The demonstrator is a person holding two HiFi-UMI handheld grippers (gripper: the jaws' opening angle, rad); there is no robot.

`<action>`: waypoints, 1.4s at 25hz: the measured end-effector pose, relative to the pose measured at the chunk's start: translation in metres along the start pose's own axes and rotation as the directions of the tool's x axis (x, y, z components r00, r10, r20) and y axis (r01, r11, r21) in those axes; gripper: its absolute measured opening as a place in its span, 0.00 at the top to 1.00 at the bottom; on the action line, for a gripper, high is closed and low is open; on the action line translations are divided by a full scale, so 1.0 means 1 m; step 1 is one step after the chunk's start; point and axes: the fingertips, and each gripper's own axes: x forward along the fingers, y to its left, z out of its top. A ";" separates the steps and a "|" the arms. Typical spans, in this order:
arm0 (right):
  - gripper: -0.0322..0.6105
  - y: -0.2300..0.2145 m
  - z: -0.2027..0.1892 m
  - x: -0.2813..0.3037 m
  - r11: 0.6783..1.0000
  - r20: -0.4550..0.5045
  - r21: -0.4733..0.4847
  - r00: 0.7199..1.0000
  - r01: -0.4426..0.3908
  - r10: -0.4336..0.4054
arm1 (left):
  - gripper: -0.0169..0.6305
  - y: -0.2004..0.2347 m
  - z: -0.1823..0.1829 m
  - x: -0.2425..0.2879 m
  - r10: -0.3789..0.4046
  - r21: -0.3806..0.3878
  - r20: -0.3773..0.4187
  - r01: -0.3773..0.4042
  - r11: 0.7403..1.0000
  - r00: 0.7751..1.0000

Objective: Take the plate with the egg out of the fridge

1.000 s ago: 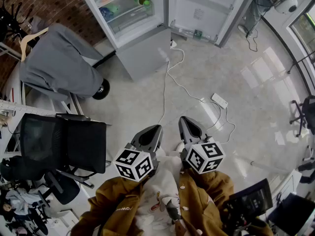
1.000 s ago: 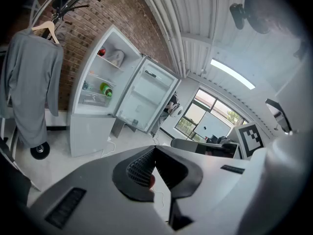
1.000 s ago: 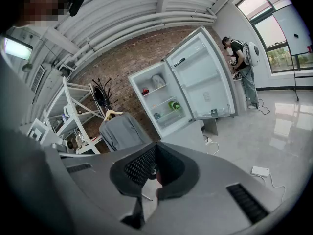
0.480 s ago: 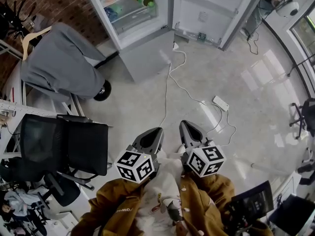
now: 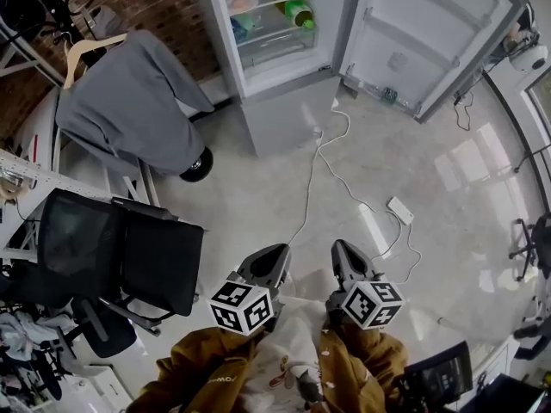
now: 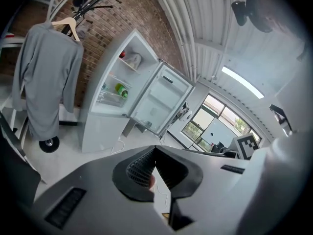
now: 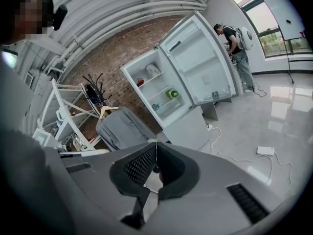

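Left gripper (image 5: 277, 255) and right gripper (image 5: 340, 249) at bottom centre: both jaw pairs closed tip to tip, nothing between them. Fridge (image 5: 284, 110) at top centre, door (image 5: 430, 33) open, well apart from both. Can't pick out the plate with the egg on the shelves (too small). Green bottle (image 5: 299, 11) is visible.

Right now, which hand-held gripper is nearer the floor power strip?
Right. The right hand-held gripper is just short of the power strip; the left hand-held gripper is farther left.
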 end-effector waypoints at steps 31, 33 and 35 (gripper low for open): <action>0.94 -0.083 0.214 0.246 0.990 -0.041 0.066 0.991 -0.123 0.126 | 0.96 0.085 0.204 0.226 0.112 0.008 0.034 -0.112 0.994 0.993; 0.94 -0.091 0.226 0.261 0.989 -0.044 0.060 0.989 -0.138 0.140 | 0.96 0.090 0.214 0.242 0.133 -0.005 0.041 -0.133 0.991 0.990; 0.94 -0.097 0.233 0.273 0.986 -0.062 0.062 0.986 -0.153 0.157 | 0.96 0.092 0.218 0.253 0.149 -0.014 0.042 -0.149 0.989 0.988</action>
